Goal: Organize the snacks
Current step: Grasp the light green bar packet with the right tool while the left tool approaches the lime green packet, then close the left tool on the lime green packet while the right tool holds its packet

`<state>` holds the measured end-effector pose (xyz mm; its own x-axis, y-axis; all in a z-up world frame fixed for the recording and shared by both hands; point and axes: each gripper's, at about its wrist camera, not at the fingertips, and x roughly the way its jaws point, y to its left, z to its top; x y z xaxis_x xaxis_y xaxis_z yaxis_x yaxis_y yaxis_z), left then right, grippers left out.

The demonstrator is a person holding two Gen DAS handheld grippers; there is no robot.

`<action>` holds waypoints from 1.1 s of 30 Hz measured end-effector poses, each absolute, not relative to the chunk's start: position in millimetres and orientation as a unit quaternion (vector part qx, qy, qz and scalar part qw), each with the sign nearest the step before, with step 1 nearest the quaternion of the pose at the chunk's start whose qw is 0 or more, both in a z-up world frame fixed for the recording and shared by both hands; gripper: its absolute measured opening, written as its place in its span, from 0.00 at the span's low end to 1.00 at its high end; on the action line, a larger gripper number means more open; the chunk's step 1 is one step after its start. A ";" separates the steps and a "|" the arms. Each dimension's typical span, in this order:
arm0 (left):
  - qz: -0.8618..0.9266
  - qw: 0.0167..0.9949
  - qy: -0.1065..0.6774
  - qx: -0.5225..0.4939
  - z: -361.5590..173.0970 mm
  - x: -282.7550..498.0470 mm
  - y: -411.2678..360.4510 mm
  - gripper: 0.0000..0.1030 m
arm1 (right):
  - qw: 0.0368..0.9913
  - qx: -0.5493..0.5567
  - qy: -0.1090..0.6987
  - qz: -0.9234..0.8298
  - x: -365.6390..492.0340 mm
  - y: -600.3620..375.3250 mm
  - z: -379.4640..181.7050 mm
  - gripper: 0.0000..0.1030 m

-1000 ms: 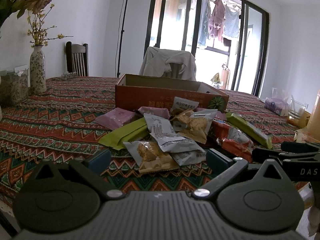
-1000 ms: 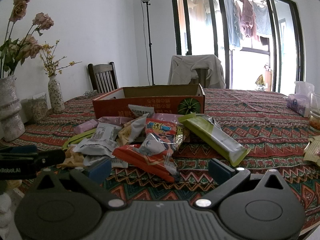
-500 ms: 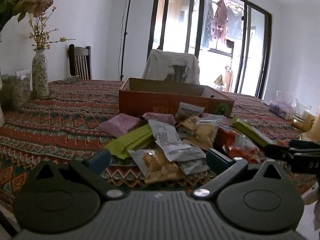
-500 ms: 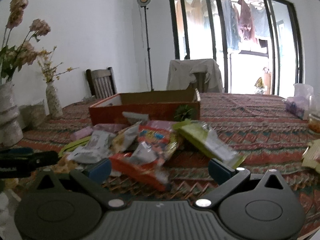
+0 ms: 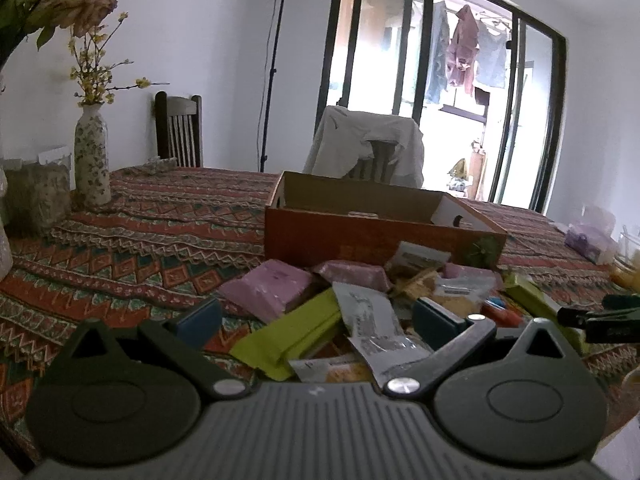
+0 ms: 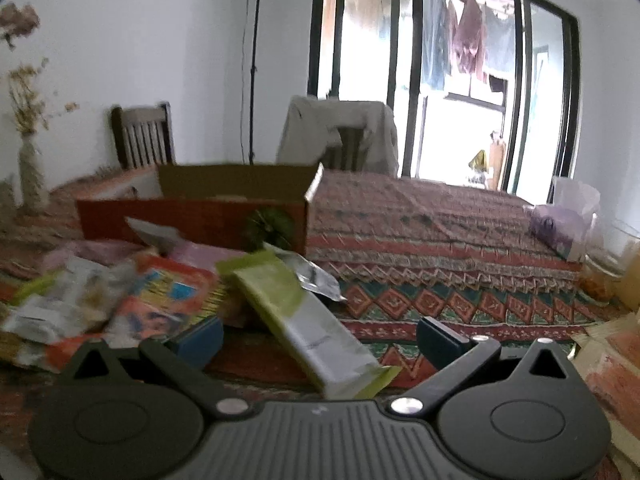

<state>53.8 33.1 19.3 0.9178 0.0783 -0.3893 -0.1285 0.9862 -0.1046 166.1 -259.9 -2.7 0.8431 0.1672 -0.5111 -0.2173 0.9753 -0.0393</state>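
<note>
Two spread, empty grippers are ours: the left gripper [image 5: 316, 316] and right gripper [image 6: 318, 338] hover over the snack pile [image 5: 360, 304], heaped just before the cardboard box [image 5: 376, 220]. Right of the box we see bare patterned tablecloth [image 6: 440, 240]; a green packet [image 6: 304, 320] lies between our right fingers.

The table [image 5: 168, 236], under a patterned cloth, carries an open cardboard box [image 5: 376, 232], a snack pile [image 5: 344, 312] before it, and a vase [image 5: 92, 160] near its left edge.

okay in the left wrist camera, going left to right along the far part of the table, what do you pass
Floral vase → orange cardboard box → purple packet near the table's right edge.
</note>
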 end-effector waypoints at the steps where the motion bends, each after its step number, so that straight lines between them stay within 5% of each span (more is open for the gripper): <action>1: 0.055 0.977 0.197 -0.065 19.0 55.7 34.6 1.00 | 0.957 -0.051 0.269 0.102 174.3 -259.4 -5.4 0.99; 6: 0.065 0.973 0.210 -0.070 17.2 62.7 41.8 1.00 | 0.943 -0.070 0.296 0.132 202.4 -249.2 -20.0 0.91; 11: 0.076 0.972 0.212 -0.072 17.0 64.0 49.5 1.00 | 0.936 -0.068 0.311 0.152 216.7 -241.4 -25.6 0.58; 17: 0.084 0.969 0.219 -0.071 14.5 67.8 55.7 1.00 | 0.935 -0.081 0.302 0.167 210.0 -240.6 -25.0 0.36; 33: 0.083 0.953 0.289 -0.032 -0.1 111.7 70.8 1.00 | 0.960 -0.018 0.223 0.166 169.6 -245.5 4.0 0.36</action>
